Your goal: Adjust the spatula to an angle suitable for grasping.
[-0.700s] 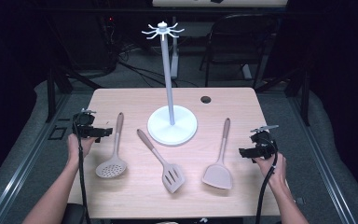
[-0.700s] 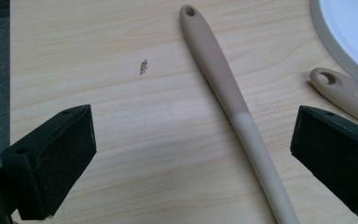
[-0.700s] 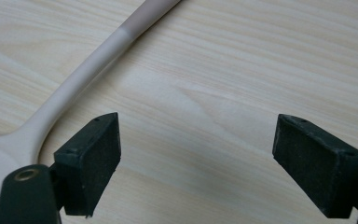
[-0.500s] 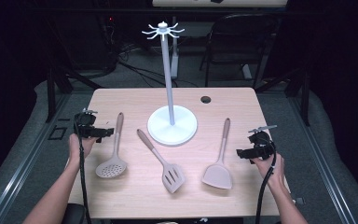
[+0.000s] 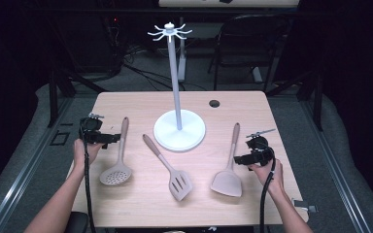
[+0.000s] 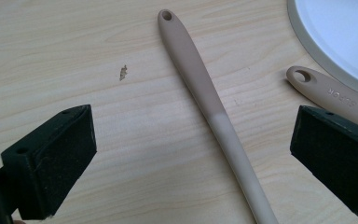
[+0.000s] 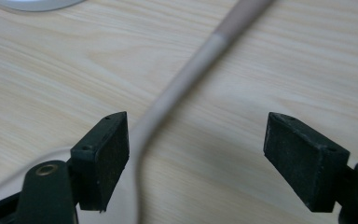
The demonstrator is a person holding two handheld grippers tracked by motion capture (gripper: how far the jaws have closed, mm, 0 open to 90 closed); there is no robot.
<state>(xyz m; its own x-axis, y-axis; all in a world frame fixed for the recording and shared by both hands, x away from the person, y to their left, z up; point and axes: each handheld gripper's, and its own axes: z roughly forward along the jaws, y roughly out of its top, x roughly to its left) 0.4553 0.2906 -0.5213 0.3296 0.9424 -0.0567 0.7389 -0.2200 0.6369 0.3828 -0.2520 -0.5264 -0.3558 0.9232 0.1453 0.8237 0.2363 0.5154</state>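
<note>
Reaching in from both sides, the left gripper (image 5: 108, 138) and the right gripper (image 5: 243, 158) each sit beside a kitchen tool on the wooden table (image 5: 141, 104). Both have their jaws spread wide and hold nothing.

The left gripper is next to the slotted spoon (image 5: 117, 162) (the round one with lots of little holes). In the left gripper view its handle (image 6: 209, 100) runs up between the two black jaws, but the jaws do not touch it. The right gripper is by the solid spatula (image 5: 229, 167), whose long handle (image 7: 186, 77) lies between its jaws too, nearer one jaw, and looks blurry up close.

A third tool, the slotted turner (image 5: 167, 167), lies in the middle. Behind them stands the white stand (image 5: 178, 128) with little hooks (image 5: 169, 33) at the top.

These tools look light and thin. The handles seem smooth and a bit rubbery, so they may slip or roll if pinched at the tip. I think the best place to grab is the middle of the handle, where it is straight. Each handle has a small hole at the far end, so that end should stay free for a hook.
</note>
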